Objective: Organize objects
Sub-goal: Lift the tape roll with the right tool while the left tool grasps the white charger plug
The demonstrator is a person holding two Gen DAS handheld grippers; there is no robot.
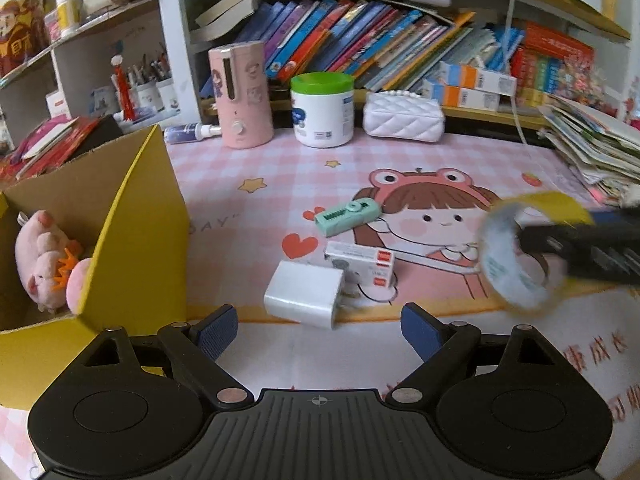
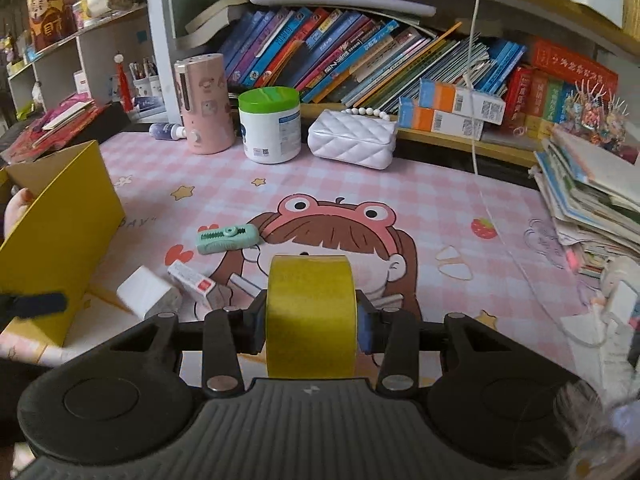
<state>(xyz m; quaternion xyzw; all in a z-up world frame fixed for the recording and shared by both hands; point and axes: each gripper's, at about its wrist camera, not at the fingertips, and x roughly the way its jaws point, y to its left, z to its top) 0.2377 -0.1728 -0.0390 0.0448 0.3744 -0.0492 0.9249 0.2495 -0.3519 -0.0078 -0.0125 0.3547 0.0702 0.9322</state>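
Note:
My right gripper point(image 2: 312, 320) is shut on a yellow tape roll point(image 2: 311, 312) and holds it above the pink desk mat; the roll point(image 1: 516, 256) shows blurred at the right of the left wrist view. My left gripper point(image 1: 318, 328) is open and empty, low over the mat's front edge. Just ahead of it lie a white charger block point(image 1: 304, 298), a small white-and-red box point(image 1: 360, 264) and a green eraser-like case point(image 1: 346, 216). A yellow cardboard box point(image 1: 132, 240) stands at the left with a pink plush toy point(image 1: 44, 264) inside.
At the back of the desk stand a pink cylinder device point(image 1: 242, 94), a white tub with a green lid point(image 1: 322, 110) and a white quilted purse point(image 1: 402, 116), below a shelf of books. A stack of papers point(image 1: 596, 148) lies at the right. A white cable point(image 2: 476, 80) hangs down.

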